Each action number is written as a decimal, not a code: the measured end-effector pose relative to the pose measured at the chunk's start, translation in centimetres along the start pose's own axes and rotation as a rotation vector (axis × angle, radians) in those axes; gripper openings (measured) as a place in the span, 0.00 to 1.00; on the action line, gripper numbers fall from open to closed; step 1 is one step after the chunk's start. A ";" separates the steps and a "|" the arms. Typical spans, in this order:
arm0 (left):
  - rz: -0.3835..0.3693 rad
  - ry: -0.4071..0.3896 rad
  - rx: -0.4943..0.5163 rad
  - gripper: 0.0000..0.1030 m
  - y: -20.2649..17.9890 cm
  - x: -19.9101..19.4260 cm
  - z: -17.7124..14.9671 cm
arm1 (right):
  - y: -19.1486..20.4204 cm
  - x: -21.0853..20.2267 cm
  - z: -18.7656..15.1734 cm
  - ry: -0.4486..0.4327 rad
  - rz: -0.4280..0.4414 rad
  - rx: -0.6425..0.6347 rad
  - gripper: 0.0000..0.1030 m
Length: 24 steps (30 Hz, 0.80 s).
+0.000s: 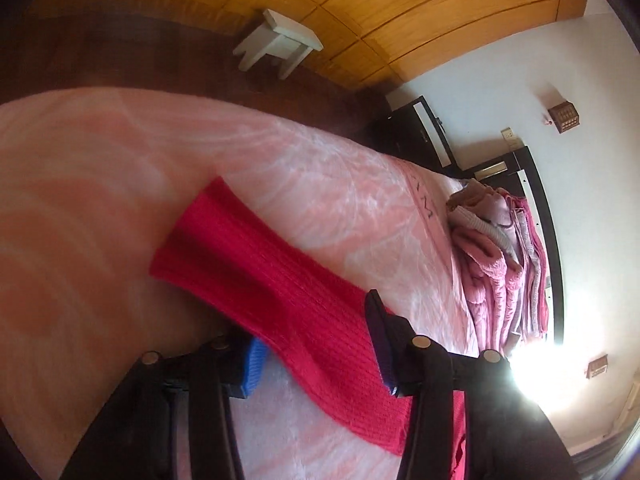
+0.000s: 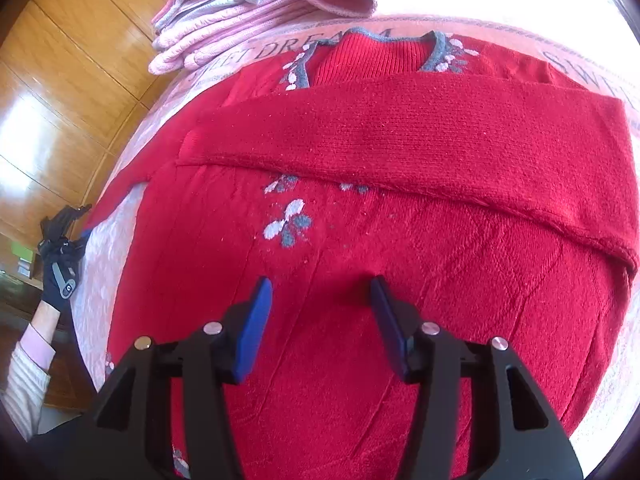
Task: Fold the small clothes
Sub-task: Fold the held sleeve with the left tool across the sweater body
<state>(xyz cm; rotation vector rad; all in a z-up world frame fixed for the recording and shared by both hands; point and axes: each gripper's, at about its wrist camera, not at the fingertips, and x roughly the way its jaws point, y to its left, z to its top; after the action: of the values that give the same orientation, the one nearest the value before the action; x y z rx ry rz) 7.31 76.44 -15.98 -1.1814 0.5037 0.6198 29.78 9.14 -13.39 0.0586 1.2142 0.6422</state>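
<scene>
From the left wrist view, the left gripper has its fingers spread either side of a red sleeve that runs out across the pink bedspread. The sleeve passes between the blue pads, but whether they pinch the knit I cannot tell, since the cloth hides the contact. A stack of folded pink clothes sits at the far end of the bed, so some pieces look finished already. A white stool stands on the dark floor beyond.

From the right wrist view, the right gripper hovers with its fingers apart and nothing between them, just over the body of the red sweater. The sweater lies flat on the bed, neckline away from the camera, and one sleeve is folded across the chest. The other sleeve trails off the sweater's left edge toward a gloved hand (that is the one being worked).

My reading: the fold is early to midway. One sleeve is in, the second remains, then the body needs doubling over before it joins the stack.
</scene>
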 end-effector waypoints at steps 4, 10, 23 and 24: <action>-0.001 -0.002 0.022 0.20 0.1 0.0 0.1 | 0.4 0.3 0.1 -0.007 -0.020 -0.013 0.54; -0.019 -0.018 0.047 0.10 -0.7 -1.0 -0.9 | 0.1 0.2 -0.1 -0.013 -0.009 -0.014 0.54; -0.199 0.037 0.400 0.09 -17.0 -2.1 -11.3 | -2.3 -2.7 -1.1 -0.044 -0.005 0.039 0.50; -0.217 0.063 0.429 0.09 -18.6 -1.6 -12.9 | -2.7 -3.0 -1.2 -0.050 -0.011 0.042 0.50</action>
<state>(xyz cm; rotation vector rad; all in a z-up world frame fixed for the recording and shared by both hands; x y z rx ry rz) 18.27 59.22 -6.03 -0.8334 0.5227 0.2694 29.29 5.14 -12.27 0.1025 1.1793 0.6026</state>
